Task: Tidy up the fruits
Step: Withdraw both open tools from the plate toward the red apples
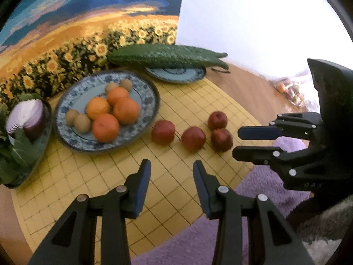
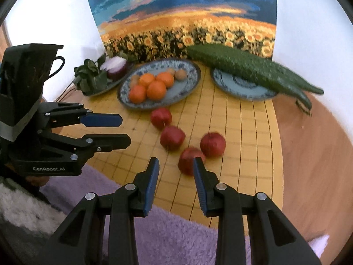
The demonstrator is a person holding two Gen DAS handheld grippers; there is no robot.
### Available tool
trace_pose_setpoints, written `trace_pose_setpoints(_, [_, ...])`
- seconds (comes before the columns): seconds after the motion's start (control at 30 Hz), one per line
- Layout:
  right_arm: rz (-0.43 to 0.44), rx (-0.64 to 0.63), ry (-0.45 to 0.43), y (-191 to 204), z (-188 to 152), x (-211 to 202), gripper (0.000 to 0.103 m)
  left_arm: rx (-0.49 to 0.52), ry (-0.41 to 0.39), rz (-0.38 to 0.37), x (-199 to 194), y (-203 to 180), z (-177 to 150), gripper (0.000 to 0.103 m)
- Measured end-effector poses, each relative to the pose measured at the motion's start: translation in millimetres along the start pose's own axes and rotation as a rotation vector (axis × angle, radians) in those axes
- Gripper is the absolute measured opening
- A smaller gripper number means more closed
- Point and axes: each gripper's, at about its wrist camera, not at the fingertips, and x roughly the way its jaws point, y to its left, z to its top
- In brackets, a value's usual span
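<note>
Four small red apples lie loose on the yellow grid-lined mat, near its front edge, just in front of the blue-and-white patterned plate that holds four oranges and several small brown fruits. Toward the mat's back edge, long green cucumbers rest across a second blue-rimmed plate. A halved purple onion sits with leafy greens at the back left corner. Left gripper hovers over the mat, fingers partly apart, gripping nothing. Right gripper likewise stands partly open and empty beside the nearest apple.
</note>
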Motion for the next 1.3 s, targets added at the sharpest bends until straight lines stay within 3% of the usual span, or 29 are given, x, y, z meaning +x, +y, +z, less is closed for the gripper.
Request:
trace_pose_setpoints(0.43, [-0.005,0.098,0.049,-20,-28,5,0.033,-0.055,0.068,-0.091,22,5,-14,0.041])
trace_pose_setpoints(0.53, [-0.001,0.116,0.032,-23,-29,3,0.027,-0.063,0.067,-0.115,22,5,-14,0.040])
trace_pose_setpoints(0.97, [0.010,0.138,-0.023,-30,-28,-5,0.026,-0.071,0.089,-0.125,42,-2,18,0.040])
trace_pose_setpoints(1.23, [0.019,0.160,-0.029,-35,-21,1,0.026,-0.137,0.087,-0.165,51,6,27,0.040])
trace_pose_setpoints(1.3, [0.059,0.186,-0.040,-38,-17,2,0.034,-0.150,0.091,-0.193,53,7,29,0.044])
